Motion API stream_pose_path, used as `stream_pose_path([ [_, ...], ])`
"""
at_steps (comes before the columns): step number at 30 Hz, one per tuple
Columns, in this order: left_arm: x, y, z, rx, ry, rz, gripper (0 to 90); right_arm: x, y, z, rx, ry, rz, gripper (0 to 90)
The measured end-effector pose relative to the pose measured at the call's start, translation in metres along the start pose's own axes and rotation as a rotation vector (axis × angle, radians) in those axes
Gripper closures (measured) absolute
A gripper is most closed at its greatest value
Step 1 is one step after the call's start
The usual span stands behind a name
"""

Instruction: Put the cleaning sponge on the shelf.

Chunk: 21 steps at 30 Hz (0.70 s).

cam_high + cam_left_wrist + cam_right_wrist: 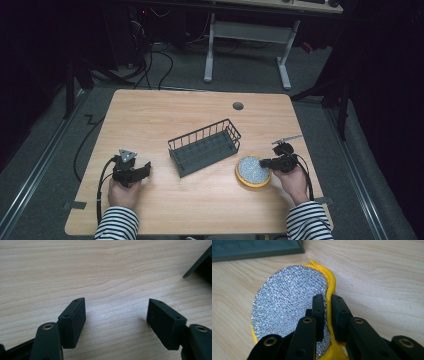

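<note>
Right gripper view: jaws clamped on scrubber's [287, 305] yellow edge; left jaws wide, empty.

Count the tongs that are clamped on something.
1. The right tongs pinch the rim of the yellow-edged scrubbing pad, right of the wire basket. The left tongs stand open over bare table.

Surface [200, 205]: one, wooden, with one round grey grommet [238, 106] near its far edge. Wire basket [205, 146]: one, dark, at the centre. Scouring pad [253, 171]: one, round, silver-faced with a yellow rim, at near right. Tongs: two sets, the left tongs [146, 168] at near left, the right tongs [263, 163] at near right. Striped sleeves: two, at the near edge.
</note>
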<state>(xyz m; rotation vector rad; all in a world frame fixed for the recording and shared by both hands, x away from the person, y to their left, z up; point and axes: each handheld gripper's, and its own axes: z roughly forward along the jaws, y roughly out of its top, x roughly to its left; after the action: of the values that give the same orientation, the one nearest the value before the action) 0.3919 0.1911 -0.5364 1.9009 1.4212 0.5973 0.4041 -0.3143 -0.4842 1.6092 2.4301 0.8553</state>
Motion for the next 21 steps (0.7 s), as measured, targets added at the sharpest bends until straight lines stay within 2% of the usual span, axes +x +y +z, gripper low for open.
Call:
stream_pose_path([
  [5,0.000,0.000,0.000,0.000,0.000,0.001,32.1,0.006,0.004,-0.014,-0.059,-0.001,-0.038,82.3],
  [8,0.000,0.000,0.000,0.000,0.000,0.000,32.0,0.008,0.006,-0.020,-0.083,0.008,-0.046,82.3],
  [10,0.000,0.000,0.000,0.000,0.000,0.000,32.0,0.012,0.011,-0.029,-0.114,0.007,-0.071,82.3],
  [15,0.000,0.000,0.000,0.001,-0.002,0.000,31.9,0.017,0.018,-0.039,-0.166,0.053,-0.075,82.3],
  [21,0.000,0.000,0.000,0.001,-0.003,0.000,31.9,0.024,0.024,-0.050,-0.201,0.073,-0.086,82.2],
])
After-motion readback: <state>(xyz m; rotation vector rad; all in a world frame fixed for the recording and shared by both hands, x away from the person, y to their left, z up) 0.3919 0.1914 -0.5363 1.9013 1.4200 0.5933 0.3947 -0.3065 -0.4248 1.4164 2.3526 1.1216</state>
